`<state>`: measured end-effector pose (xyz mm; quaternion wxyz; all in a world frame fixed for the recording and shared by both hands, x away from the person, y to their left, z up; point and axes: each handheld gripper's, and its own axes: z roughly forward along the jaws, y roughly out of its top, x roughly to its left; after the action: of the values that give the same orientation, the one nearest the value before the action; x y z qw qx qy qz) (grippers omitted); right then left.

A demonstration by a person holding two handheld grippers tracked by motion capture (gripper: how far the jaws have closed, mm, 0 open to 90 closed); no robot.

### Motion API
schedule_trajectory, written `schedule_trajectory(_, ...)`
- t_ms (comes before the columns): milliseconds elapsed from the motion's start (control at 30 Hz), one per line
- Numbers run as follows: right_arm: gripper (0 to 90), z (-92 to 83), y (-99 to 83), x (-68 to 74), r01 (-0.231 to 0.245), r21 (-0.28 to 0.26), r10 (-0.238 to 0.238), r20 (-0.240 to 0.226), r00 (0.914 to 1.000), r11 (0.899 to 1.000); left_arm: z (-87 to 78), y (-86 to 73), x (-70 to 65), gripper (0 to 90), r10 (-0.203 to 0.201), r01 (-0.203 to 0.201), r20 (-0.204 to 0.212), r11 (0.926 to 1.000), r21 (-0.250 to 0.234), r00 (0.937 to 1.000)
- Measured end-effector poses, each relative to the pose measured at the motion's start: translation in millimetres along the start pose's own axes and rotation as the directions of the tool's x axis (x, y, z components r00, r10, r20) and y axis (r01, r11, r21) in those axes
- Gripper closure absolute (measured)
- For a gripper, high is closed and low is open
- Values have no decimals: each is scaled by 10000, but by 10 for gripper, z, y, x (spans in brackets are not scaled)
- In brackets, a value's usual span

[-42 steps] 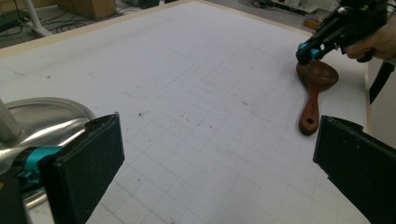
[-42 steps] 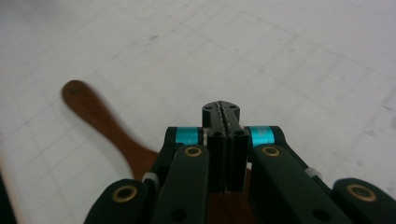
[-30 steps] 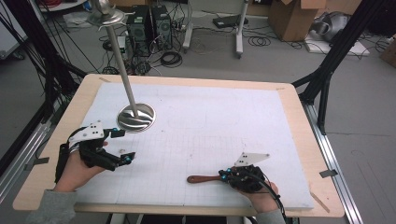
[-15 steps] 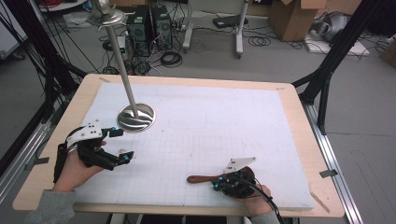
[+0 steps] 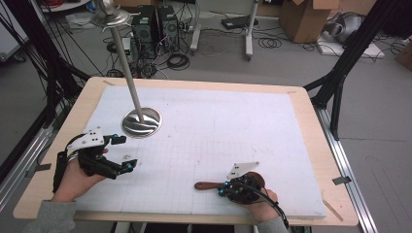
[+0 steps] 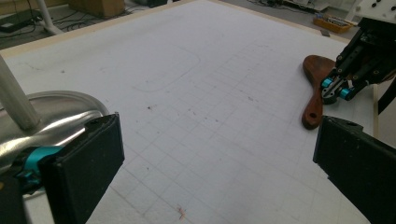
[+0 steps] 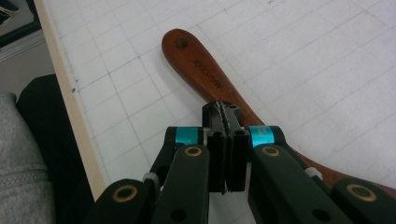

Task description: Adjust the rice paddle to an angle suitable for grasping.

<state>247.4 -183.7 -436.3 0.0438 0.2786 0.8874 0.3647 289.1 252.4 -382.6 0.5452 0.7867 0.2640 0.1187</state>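
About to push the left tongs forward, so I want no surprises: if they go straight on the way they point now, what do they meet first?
Probably the wooden spatula under the right tongs, across bare white mat. The left tongs stand open. The metal stand base sits off to their side; depth is unclear.

The setting is a robotics laboratory. Computer towers [image 5: 155,24] and loose cables [image 5: 177,60] occupy the concrete floor beyond the far edge of the tabletop [image 5: 311,121]. Black frame struts [image 5: 347,63] flank the tabletop, and cardboard boxes [image 5: 303,19] stand behind.
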Motion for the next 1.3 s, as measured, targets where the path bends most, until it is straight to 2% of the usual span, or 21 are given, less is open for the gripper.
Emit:
schedule_trajectory(233,897,46,63,-10,97,115,-98,105,9999,9999,-63,-41,-7,23,-61,62,-180,10000,38,9998)
schedule_trajectory(400,897,73,125,14,475,428,-490,340,9982,9979,-109,-69,-3,23,-115,116,-297,9999,43,9995)
schedule_trajectory(700,897,123,183,-34,365,409,-379,337,9987,9985,-160,-107,-13,23,-164,168,-425,9998,95,9990)
schedule_trajectory(1000,897,169,246,-39,547,465,-577,662,9961,9974,-197,-141,-17,23,-225,233,-522,9996,155,9984)
schedule_trajectory(1300,896,207,294,-81,444,433,-476,752,9960,9981,-239,-169,-17,23,-265,275,-636,9995,159,9976)
